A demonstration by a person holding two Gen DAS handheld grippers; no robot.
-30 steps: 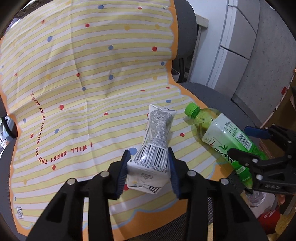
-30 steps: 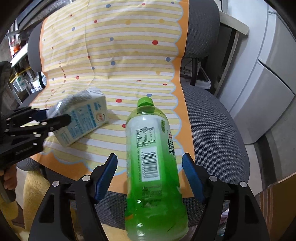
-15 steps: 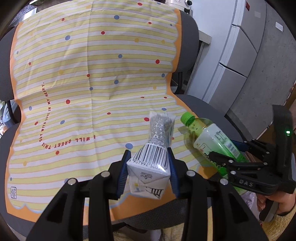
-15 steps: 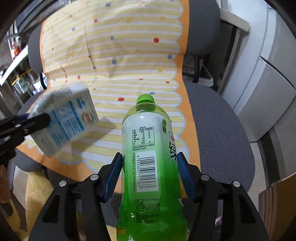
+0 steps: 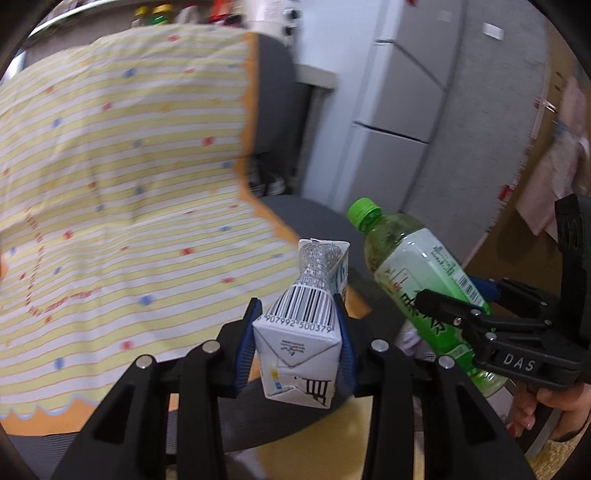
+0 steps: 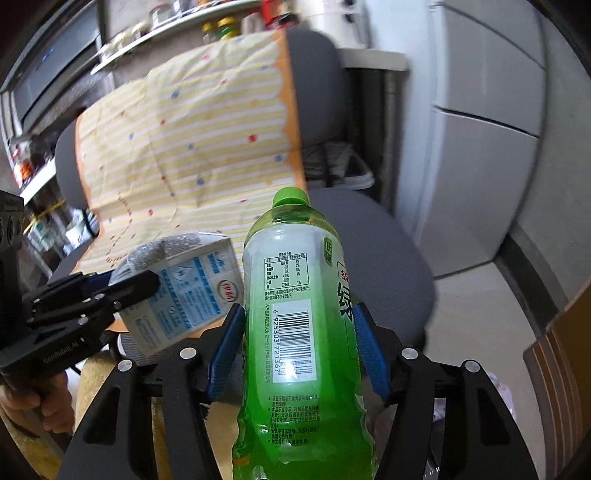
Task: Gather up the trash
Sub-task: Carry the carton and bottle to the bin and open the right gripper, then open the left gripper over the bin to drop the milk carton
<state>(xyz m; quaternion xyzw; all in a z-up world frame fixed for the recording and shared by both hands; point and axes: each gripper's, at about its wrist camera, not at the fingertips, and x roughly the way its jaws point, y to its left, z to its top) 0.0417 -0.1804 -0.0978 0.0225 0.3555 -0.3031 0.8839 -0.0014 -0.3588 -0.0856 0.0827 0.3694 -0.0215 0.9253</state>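
My left gripper [image 5: 297,334] is shut on a white milk carton [image 5: 303,332] with a barcode, holding it in the air in front of the chair. The carton also shows in the right wrist view [image 6: 184,291], with the left gripper [image 6: 125,284] around it. My right gripper [image 6: 299,339] is shut on a green plastic tea bottle [image 6: 299,314] with a green cap, lifted off the seat. The bottle shows in the left wrist view [image 5: 417,288], held by the right gripper [image 5: 458,302] just right of the carton.
A grey office chair [image 6: 369,251] draped with a yellow striped, dotted cloth [image 5: 110,184] stands ahead. Grey cabinets [image 5: 406,110] are to the right. A cluttered shelf [image 6: 177,33] is behind the chair. A brown cardboard edge [image 6: 554,369] is at lower right.
Both grippers lifted and pulled back from the chair with the carton and bottle. The views swung up and right. The seat cloth now lies bare.
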